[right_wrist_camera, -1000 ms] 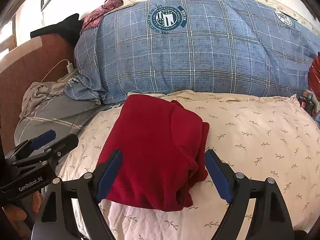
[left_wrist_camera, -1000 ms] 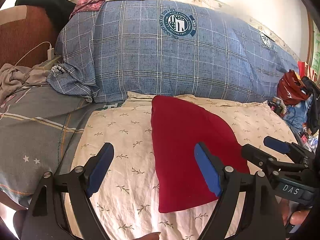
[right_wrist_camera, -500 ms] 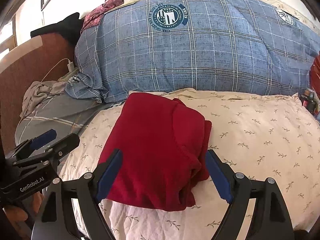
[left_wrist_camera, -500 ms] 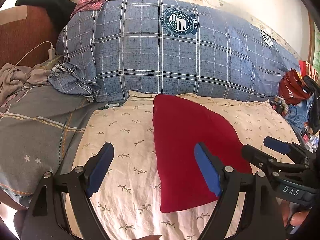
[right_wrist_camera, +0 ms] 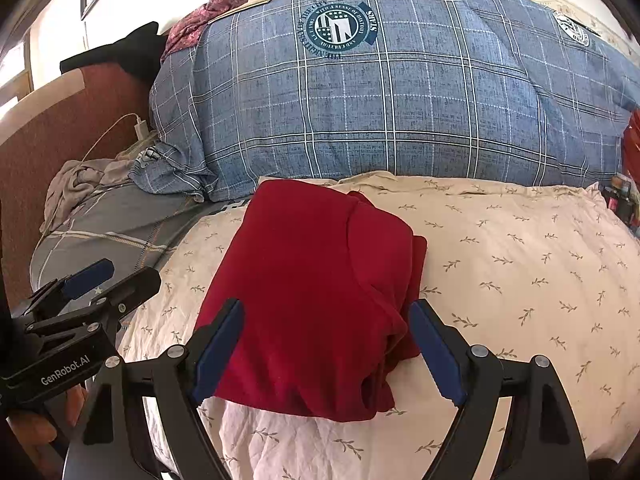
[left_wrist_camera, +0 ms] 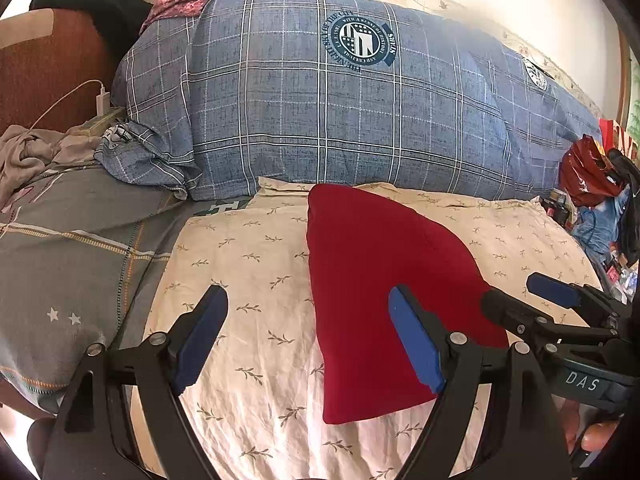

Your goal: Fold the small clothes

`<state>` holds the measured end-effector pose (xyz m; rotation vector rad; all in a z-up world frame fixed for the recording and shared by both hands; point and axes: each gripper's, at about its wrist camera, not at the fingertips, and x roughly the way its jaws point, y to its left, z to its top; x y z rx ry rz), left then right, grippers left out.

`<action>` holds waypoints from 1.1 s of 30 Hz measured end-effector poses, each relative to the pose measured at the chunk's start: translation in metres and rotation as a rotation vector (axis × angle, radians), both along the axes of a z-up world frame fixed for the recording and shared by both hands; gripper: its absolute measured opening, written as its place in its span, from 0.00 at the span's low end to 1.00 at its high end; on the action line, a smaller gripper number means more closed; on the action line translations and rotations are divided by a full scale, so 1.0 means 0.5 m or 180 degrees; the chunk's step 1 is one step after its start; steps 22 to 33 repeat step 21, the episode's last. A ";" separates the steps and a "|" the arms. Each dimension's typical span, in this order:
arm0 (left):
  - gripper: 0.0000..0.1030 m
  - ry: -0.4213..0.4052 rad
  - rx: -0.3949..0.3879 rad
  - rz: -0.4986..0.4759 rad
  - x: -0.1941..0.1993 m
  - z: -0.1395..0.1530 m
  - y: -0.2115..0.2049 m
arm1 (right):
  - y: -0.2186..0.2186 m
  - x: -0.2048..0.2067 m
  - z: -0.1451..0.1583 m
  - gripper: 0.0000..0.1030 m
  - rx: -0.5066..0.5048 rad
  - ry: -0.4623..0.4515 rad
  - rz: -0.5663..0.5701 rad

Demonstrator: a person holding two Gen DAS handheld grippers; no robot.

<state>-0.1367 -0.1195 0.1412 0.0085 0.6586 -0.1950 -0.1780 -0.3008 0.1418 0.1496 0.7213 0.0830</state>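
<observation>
Nearest the right wrist camera, the right gripper hangs with its jaws spread wide and holding nothing, the blue pads straddling the near edge of the red garment without visibly pinching it. In the left wrist view the left gripper is likewise released and empty, its right pad over the garment's left margin and its left pad over bare sheet at about 7 o'clock. Between them the red garment lies on the cream leaf-print bed sheet, already gathered into a compact, roughly rectangular packet with layered edges stacked along its right side (the layers there look a little bunched and uneven, around 4 o'clock of the packet). Judging from this, the folding of this piece is essentially done; what may remain is a tidying press or squaring of that loose right edge, or setting the packet aside. No other small clothes waiting to be folded are clearly visible on the sheet. Beyond the garment, at 12 o'clock, the big blue plaid pillow lies along the head of the bed, with a grey checked pillow off at 9 o'clock.
</observation>
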 end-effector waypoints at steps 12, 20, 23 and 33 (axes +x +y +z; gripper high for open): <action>0.81 0.0028 0.0016 -0.0011 0.005 -0.006 -0.008 | 0.010 0.009 -0.004 0.83 -0.0019 0.0026 0.0030; 0.81 0.0042 -0.0018 -0.0049 0.024 -0.027 -0.005 | 0.004 0.029 -0.024 0.83 0.0007 0.0094 0.0026; 0.81 0.0070 -0.0025 -0.0035 0.032 -0.032 0.001 | -0.005 0.034 -0.028 0.83 -0.0011 0.0112 0.0010; 0.81 0.0070 -0.0025 -0.0035 0.032 -0.032 0.001 | -0.005 0.034 -0.028 0.83 -0.0011 0.0112 0.0010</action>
